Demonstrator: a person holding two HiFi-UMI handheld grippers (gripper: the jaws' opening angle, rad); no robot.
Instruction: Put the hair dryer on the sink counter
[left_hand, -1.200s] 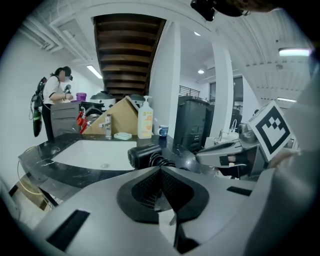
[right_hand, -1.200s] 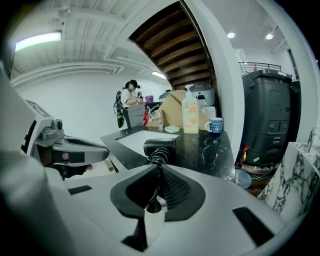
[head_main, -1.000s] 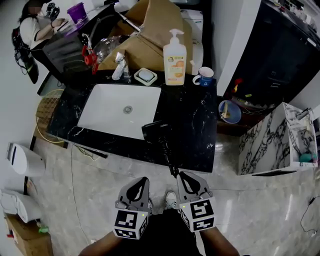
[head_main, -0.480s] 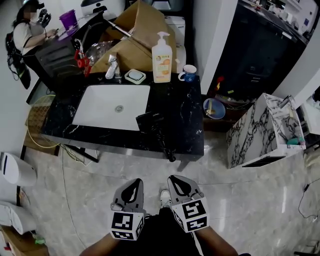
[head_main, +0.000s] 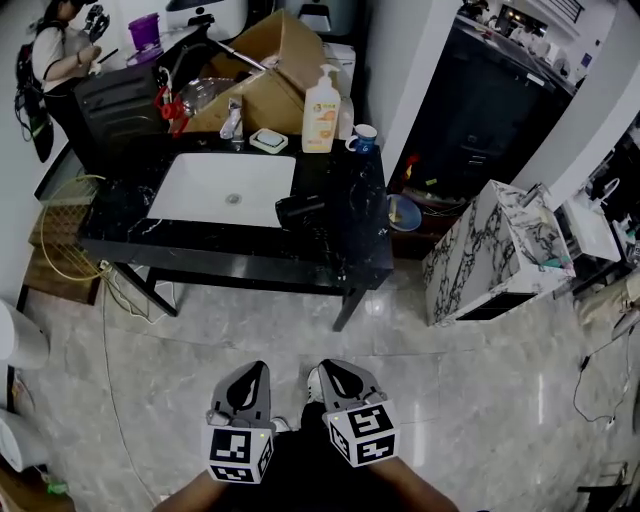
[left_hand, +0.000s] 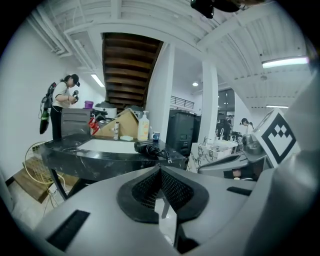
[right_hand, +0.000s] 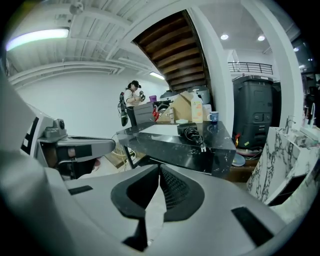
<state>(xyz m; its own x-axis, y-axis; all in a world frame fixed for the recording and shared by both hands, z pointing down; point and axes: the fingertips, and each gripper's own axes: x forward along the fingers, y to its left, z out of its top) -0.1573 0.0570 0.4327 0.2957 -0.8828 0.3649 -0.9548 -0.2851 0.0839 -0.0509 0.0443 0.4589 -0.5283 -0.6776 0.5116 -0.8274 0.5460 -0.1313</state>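
Observation:
A black hair dryer lies on the black marble sink counter, just right of the white basin. Its coiled cord trails toward the counter's front right corner. The dryer also shows far off in the left gripper view and the right gripper view. Both grippers hang low over the floor, well back from the counter. My left gripper is shut with nothing in it. My right gripper is shut and empty too.
At the counter's back stand a soap bottle, a blue mug, a soap dish and the tap. A cardboard box is behind it, a marble-patterned cabinet to the right. A person stands far left.
The view has pulled back from the counter, which now sits farther away. Both shut grippers have drawn off from the dryer's cord; the dryer stays on the counter.

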